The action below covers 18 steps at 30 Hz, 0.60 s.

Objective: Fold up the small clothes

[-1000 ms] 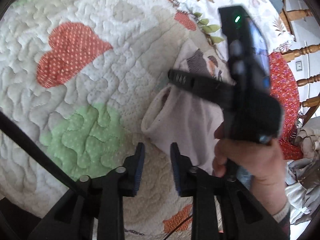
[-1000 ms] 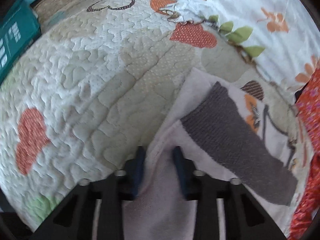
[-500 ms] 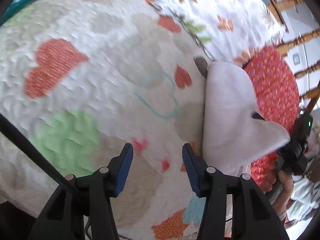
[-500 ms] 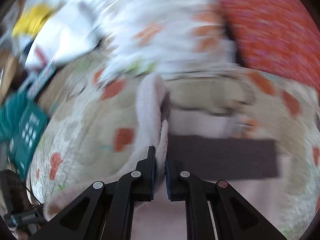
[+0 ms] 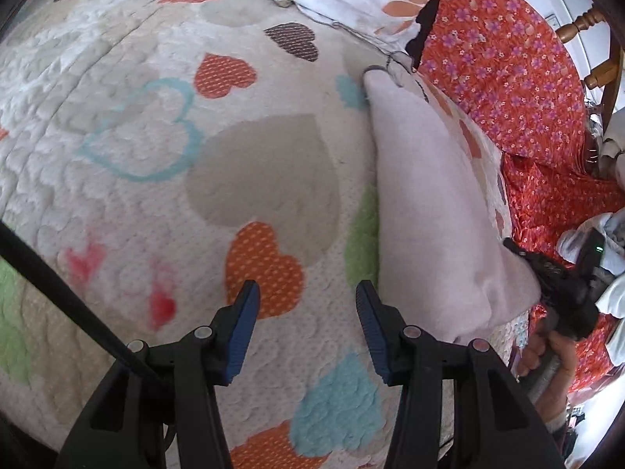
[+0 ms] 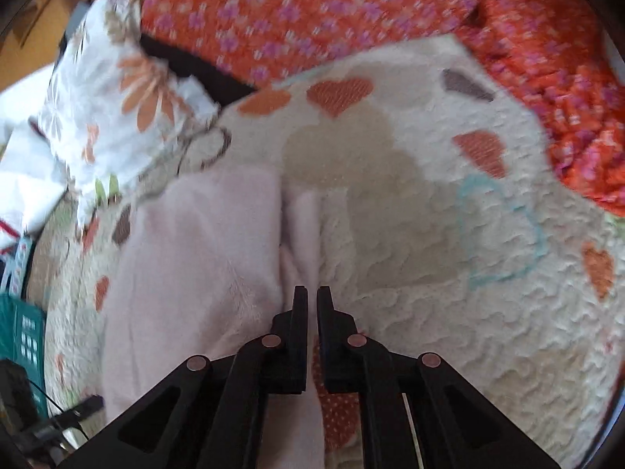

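Note:
A small pale pink garment (image 5: 425,203) lies in a long strip on the heart-patterned quilt (image 5: 156,164), right of my left gripper (image 5: 306,324). The left gripper is open and empty over the quilt. My right gripper (image 6: 311,299) is shut on the pink garment (image 6: 203,250), pinching its edge; the cloth spreads to the left and below the fingers. The right gripper also shows in the left wrist view (image 5: 547,273) at the garment's near corner, held by a hand.
A red floral cloth (image 5: 508,58) lies at the right edge of the quilt, and shows in the right wrist view (image 6: 351,11). A white floral pillow (image 6: 117,90) sits at the back. A wooden chair (image 5: 586,19) stands behind. A green box (image 6: 19,332) is at left.
The right gripper has pulled the pink garment across to the right side of the quilt, and the grey part no longer shows. The left gripper has opened wider and moved right.

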Motion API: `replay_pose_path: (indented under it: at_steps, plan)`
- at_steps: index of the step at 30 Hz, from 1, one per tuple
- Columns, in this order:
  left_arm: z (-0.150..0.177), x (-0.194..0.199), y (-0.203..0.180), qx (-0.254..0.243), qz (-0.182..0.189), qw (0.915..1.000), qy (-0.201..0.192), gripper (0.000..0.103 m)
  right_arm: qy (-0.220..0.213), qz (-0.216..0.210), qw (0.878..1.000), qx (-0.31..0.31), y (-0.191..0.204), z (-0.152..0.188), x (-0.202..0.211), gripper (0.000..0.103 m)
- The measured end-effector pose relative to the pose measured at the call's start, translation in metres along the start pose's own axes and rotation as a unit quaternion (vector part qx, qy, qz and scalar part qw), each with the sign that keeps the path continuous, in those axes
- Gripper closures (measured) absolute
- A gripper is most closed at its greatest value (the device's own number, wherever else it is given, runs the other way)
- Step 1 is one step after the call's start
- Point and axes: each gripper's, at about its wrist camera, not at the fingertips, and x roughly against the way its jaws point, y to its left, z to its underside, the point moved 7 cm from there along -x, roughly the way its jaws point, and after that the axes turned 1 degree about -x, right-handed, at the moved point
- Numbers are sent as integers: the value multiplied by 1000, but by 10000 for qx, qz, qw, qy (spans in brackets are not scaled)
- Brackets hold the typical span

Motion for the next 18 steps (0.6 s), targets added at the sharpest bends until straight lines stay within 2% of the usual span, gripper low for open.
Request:
replay_pose_path:
  at_steps: [1, 2, 3, 4, 5, 7, 8, 9, 10, 13, 18]
  plan:
    - [-1, 1, -1, 13, 37, 10000, -6, 54, -40, -139, 9999, -68, 2, 1, 7, 90]
    - [-2, 3, 0, 27, 72, 10000, -17, 54, -109, -375, 9991, -167, 6, 1, 16, 73]
    - [-3, 5, -1, 37, 96, 9999, -35, 54, -152, -503, 9984, -192, 11, 3, 22, 49]
    - [-7, 1, -5, 43, 104, 9999, -47, 53, -145, -555, 9982, -148, 17, 6, 22, 40]
    - [-9, 1, -6, 44, 111, 9999, -58, 52, -91, -567, 9983, -49, 23, 8, 19, 34]
    - [-11, 0, -8, 55, 107, 9999, -71, 51, 185, -335, 9988, 311, 33, 20, 2, 34]
    - [-10, -1, -8, 58, 96, 9999, -73, 51, 350, -245, 9982, 426, 36, 27, -8, 43]
    - [-10, -1, -8, 62, 73, 9999, -81, 51, 621, -313, 9966, 438, 39, 39, -21, 89]
    - [-9, -1, -8, 70, 58, 9999, -91, 51, 732, -435, 9957, 355, 36, 48, -22, 94]
    - [-11, -1, -7, 109, 29, 9998, -163, 51, 571, -477, 9960, 502, 36, 62, -2, 95]
    - [-10, -12, -13, 7, 14, 9999, -102, 50, 791, -403, 9940, 641, 23, 107, 11, 95]
